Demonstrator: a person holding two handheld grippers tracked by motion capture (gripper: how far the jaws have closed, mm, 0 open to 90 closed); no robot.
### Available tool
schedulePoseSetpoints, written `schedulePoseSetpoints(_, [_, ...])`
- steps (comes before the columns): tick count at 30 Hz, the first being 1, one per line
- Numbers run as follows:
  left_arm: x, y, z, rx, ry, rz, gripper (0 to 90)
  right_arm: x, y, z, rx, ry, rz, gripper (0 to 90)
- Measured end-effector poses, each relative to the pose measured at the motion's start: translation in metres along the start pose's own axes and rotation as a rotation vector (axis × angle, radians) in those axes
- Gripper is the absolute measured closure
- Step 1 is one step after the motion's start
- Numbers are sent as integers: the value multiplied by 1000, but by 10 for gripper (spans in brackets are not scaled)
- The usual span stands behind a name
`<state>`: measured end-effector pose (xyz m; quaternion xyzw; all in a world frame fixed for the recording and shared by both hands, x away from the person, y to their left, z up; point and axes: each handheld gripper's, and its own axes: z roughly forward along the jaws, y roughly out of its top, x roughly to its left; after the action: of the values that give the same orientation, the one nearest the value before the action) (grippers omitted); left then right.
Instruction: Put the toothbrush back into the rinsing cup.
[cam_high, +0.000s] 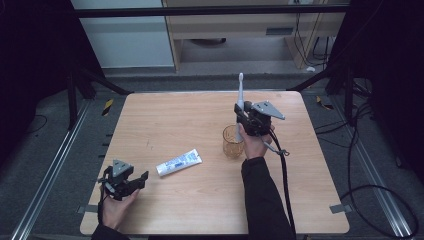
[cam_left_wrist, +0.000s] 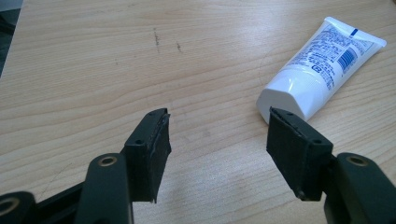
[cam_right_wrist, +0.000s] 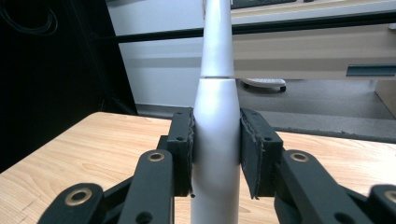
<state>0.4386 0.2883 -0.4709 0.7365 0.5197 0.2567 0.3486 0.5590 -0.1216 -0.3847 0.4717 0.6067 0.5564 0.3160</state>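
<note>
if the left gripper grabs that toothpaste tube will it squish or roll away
The toothpaste tube looks like soft plastic, so its body would probably dent under the pads; its hard-looking white cap end should hold firmer. It lies flat with a crimped tail, so it seems unlikely to roll. The glossy surface might slide on the wooden table if nudged.

Two black grippers — left gripper (cam_high: 131, 181) and right gripper (cam_high: 242, 120) — each topped with a grey three-cornered plate. Brass-ringed pivot holes along the black linkages, small screws in the padded jaws. Black cable trailing from the right one — dark long sleeve behind it.
</note>
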Motion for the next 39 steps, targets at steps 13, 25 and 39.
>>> schedulePoseSetpoints(13, [0,0,0,0,1,1,386,0,-19,2,32,-2,1,672])
schedulePoseSetpoints(25, [0,0,0,1,1,2,386,-1,-38,2,64,2,0,672])
schedulePoseSetpoints(39, [-1,0,1,3,0,4,386,-4,-48,-1,140,0,-29,670])
